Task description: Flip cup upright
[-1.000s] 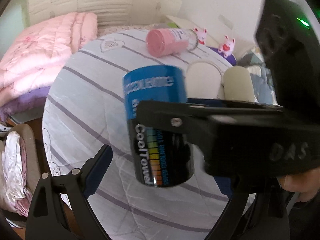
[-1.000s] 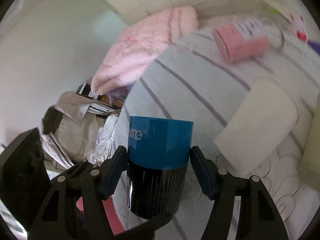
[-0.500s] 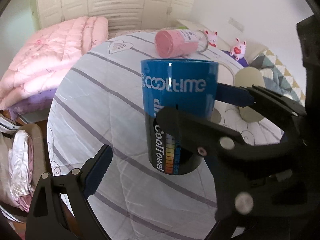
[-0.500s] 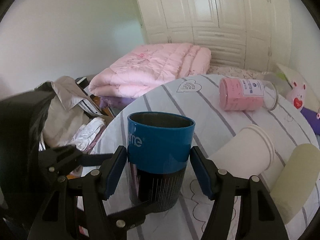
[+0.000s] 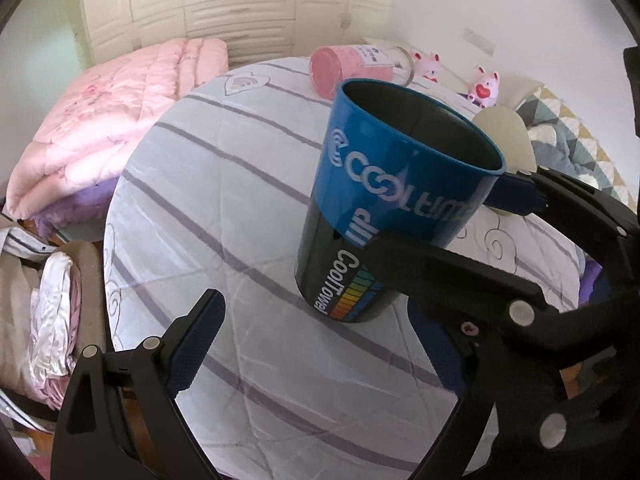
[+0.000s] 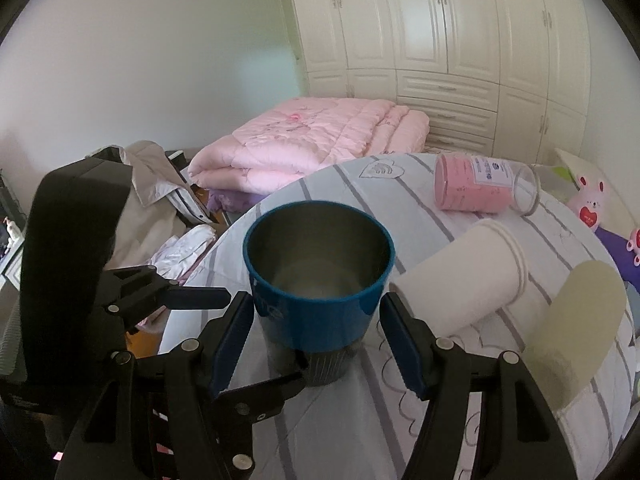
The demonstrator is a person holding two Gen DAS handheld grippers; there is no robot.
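One blue cup [image 6: 318, 280], mouth up, long axis vertical, base on the striped round table [image 5: 224, 184]; right gripper [image 6: 316, 332] straddles it, pads beside the wall, contact unclear; left gripper [image 5: 320, 344] spread, empty, near left; release comes next, likely

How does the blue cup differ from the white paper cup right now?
The blue cup stands upright, mouth up; the white cup lies on its side. The blue cup sits between the right gripper's fingers; the white cup lies untouched. Both rest on the striped cloth.
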